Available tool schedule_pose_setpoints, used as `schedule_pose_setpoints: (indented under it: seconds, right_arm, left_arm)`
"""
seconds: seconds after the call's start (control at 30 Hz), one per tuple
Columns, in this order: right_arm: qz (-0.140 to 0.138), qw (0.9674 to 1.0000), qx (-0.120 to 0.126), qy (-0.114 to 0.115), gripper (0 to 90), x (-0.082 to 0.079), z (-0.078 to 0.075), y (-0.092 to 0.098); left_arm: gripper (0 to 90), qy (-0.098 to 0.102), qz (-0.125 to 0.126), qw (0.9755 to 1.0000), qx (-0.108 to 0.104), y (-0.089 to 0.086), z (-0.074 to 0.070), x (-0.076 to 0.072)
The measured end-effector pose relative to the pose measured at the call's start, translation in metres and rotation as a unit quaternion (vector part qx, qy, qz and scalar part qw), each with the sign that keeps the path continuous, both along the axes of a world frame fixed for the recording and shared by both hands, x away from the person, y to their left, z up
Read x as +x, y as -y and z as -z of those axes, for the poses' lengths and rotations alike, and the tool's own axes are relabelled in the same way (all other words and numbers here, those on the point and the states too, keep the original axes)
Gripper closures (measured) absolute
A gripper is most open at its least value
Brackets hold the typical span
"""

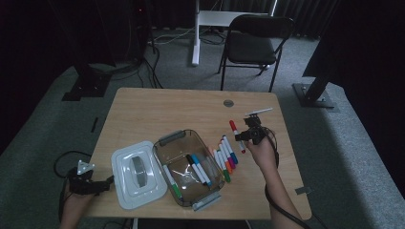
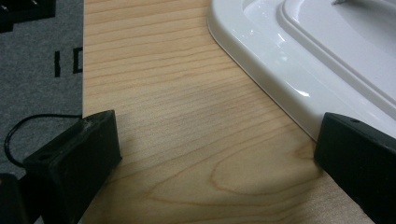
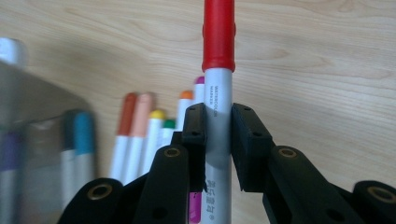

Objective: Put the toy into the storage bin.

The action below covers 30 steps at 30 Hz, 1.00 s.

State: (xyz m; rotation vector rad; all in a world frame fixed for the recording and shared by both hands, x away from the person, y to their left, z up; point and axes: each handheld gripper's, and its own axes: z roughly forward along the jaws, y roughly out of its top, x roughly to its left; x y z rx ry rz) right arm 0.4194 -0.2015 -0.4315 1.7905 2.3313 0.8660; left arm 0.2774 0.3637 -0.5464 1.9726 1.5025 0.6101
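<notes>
- Right claw (image 3: 218, 135) at frame centre, clamped on red-capped marker (image 3: 218, 93): light, stiff, smooth barrel; mid-barrel hold suits.
- Left claw (image 2: 210, 158) apart, near white lid (image 2: 299, 56) on counter (image 2: 187, 116).

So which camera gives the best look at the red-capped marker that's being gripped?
The right gripper view: the red-capped marker stands close up, clamped between the black jaws of the right gripper, its barrel print visible. The high view shows it small at that gripper, by the marker row.
</notes>
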Motion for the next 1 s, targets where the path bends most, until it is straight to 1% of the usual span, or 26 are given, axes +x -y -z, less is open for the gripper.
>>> schedule_pose_setpoints:
  seconds: [0.07, 0.1, 0.2, 0.33, 0.47, 0.6, 0.63, 0.67, 0.7, 0.77, 0.83, 0.93, 1.0]
  right_arm:
    - [-0.008, 0.9998, 0.019, 0.003, 76.6, -0.006, -0.009, -0.002]
    - [-0.014, 0.9996, 0.023, 0.005, 76.6, -0.009, -0.014, -0.005]
    - [-0.032, 0.9987, 0.032, 0.022, 76.6, -0.019, -0.029, -0.014]
    - [-0.052, 0.997, 0.04, 0.041, 76.6, -0.028, -0.044, -0.027]
    - [-0.077, 0.9943, 0.052, 0.052, 76.6, -0.036, -0.057, -0.045]
    - [-0.1, 0.9916, 0.055, 0.061, 76.6, -0.043, -0.067, -0.063]
    - [-0.105, 0.9905, 0.064, 0.061, 76.6, -0.045, -0.07, -0.067]
    - [-0.111, 0.9891, 0.068, 0.068, 76.6, -0.048, -0.073, -0.072]
    - [-0.115, 0.9885, 0.069, 0.069, 76.5, -0.049, -0.074, -0.075]
    - [-0.127, 0.9865, 0.077, 0.069, 76.5, -0.052, -0.077, -0.083]
    - [-0.138, 0.9851, 0.076, 0.069, 76.6, -0.056, -0.079, -0.093]
    - [-0.154, 0.983, 0.077, 0.062, 76.6, -0.06, -0.077, -0.105]
    - [-0.161, 0.9822, 0.078, 0.056, 76.6, -0.063, -0.072, -0.115]
  left_arm:
    - [0.8, 0.0, 0.0, 1.0, 0.0, 0.0, 0.0, 0.0]
    - [0.8, 0.0, -0.001, 1.0, 0.0, 0.0, 0.0, 0.0]
    - [0.8, 0.0, -0.001, 1.0, 0.0, 0.0, 0.0, 0.0]
    - [0.8, 0.0, -0.002, 1.0, 0.0, 0.0, 0.0, 0.0]
    - [0.8, 0.001, -0.001, 1.0, 0.0, 0.0, 0.0, 0.0]
    - [0.8, 0.001, -0.001, 1.0, 0.0, 0.0, 0.0, 0.0]
    - [0.8, 0.0, -0.001, 1.0, 0.0, 0.0, 0.0, 0.0]
    - [0.8, 0.001, -0.001, 1.0, 0.0, 0.0, 0.0, 0.0]
    - [0.8, 0.0, -0.001, 1.0, 0.0, 0.0, 0.0, 0.0]
    - [0.8, 0.001, -0.001, 1.0, 0.0, 0.0, 0.0, 0.0]
    - [0.8, 0.0, -0.001, 1.0, 0.0, 0.0, 0.0, 0.0]
    - [0.8, 0.0, -0.001, 1.0, 0.001, 0.0, 0.0, 0.0]
    - [0.8, 0.0, -0.001, 1.0, 0.0, 0.0, 0.0, 0.0]
